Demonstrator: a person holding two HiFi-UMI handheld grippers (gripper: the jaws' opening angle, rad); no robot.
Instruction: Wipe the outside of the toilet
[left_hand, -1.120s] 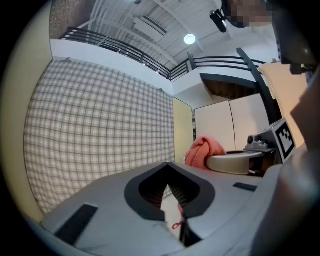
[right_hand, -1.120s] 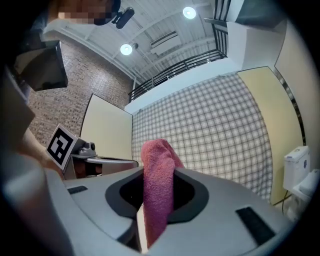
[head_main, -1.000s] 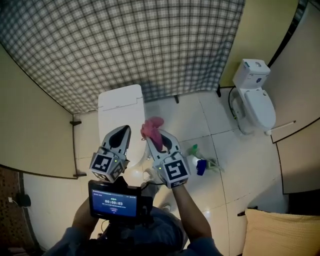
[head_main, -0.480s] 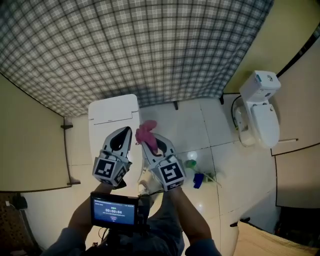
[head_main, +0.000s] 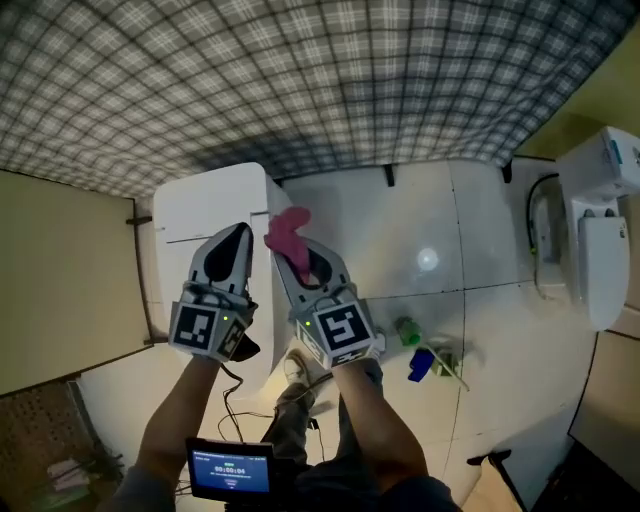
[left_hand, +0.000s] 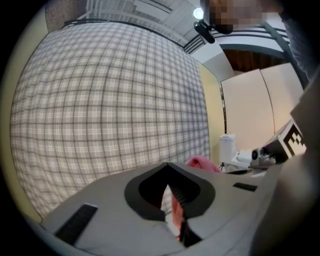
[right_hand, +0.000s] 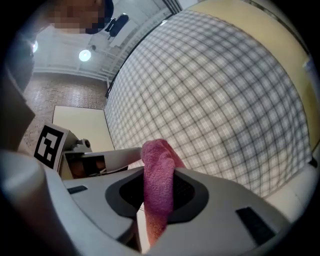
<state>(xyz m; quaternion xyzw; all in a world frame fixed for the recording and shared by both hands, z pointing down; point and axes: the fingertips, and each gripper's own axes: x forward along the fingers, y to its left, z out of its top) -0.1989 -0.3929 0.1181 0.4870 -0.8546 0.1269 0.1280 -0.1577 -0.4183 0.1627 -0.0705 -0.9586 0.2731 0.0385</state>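
Floor (head_main: 420, 210) here is glossy white tile, with a lamp glare in the middle of it. A white toilet (head_main: 205, 205) stands toward the left side, its back near the far edge where a plaid curtain (head_main: 300, 80) hangs down to the tiles. A second toilet (head_main: 600, 250) stands at the right edge. Near the middle lies a small green bottle (head_main: 408, 331) with a blue thing (head_main: 421, 363) just beside it. The person's shoe (head_main: 297, 367) rests on the tile next to the first toilet.
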